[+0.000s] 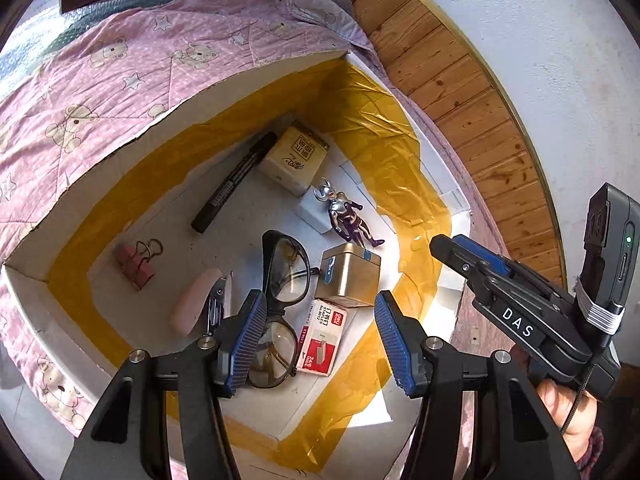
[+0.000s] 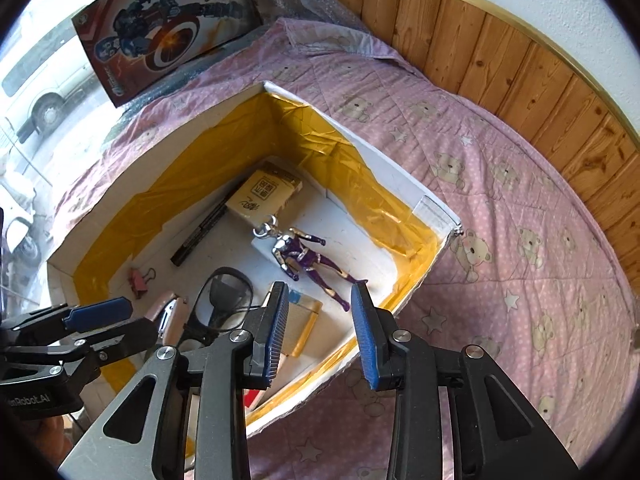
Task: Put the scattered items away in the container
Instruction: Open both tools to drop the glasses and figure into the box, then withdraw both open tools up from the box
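A white box (image 1: 100, 168) lined with yellow tape (image 2: 384, 184) sits on a pink bedspread. Inside lie a black marker (image 1: 234, 182), a beige carton (image 1: 294, 160), a purple and silver figure (image 1: 348, 216), black glasses (image 1: 284, 276), a gold tin (image 1: 348, 280), a staples box (image 1: 320, 340), a pink binder clip (image 1: 134, 266) and a pink nail clipper (image 1: 196, 300). My left gripper (image 1: 320, 344) hangs open above the glasses and staples box, holding nothing. My right gripper (image 2: 320, 328) is open over the box's near right corner, above the tin (image 2: 300, 320) and the figure (image 2: 304, 260).
The pink bear-print bedspread (image 2: 500, 240) spreads all around the box. A toy carton with a shield picture (image 2: 168, 24) leans at the back. Wood panelling (image 2: 520, 80) and a white wall close off the right side. A hand (image 1: 560, 412) holds the right gripper.
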Motion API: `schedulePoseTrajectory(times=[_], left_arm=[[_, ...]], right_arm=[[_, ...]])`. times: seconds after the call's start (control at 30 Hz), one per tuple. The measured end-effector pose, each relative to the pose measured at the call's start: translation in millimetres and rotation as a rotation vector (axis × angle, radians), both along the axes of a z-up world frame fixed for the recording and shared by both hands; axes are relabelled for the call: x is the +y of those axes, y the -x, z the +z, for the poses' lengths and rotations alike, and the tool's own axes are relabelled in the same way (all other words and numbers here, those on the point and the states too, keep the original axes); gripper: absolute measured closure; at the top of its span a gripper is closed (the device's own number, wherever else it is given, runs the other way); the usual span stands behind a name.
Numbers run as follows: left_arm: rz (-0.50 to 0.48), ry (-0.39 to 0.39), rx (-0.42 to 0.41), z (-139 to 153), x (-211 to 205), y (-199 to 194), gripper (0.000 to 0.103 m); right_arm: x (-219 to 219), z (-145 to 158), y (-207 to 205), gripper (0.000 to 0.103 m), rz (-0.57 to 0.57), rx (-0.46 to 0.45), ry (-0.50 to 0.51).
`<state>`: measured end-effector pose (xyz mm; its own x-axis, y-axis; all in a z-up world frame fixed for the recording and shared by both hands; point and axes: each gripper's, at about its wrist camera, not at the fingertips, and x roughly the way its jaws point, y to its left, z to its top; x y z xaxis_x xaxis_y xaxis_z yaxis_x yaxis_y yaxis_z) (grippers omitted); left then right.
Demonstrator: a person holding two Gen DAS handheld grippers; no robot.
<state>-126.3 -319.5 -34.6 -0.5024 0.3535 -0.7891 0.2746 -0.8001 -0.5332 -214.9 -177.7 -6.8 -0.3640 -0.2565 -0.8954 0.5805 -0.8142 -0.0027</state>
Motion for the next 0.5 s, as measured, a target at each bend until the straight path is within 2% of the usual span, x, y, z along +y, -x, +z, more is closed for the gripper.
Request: schedulePoseTrajectory(times=[0.3,0.5], left_arm=[[-0.042,0.179,0.097,26,12,-23,0.045],[-0.062,0.222,0.137,39,15,-38,0.045]], right_arm=[[4,9,-44,0.063,0.008,0.025,-0.024],[5,18,-77,0.062,0.022,0.06,-0.051]])
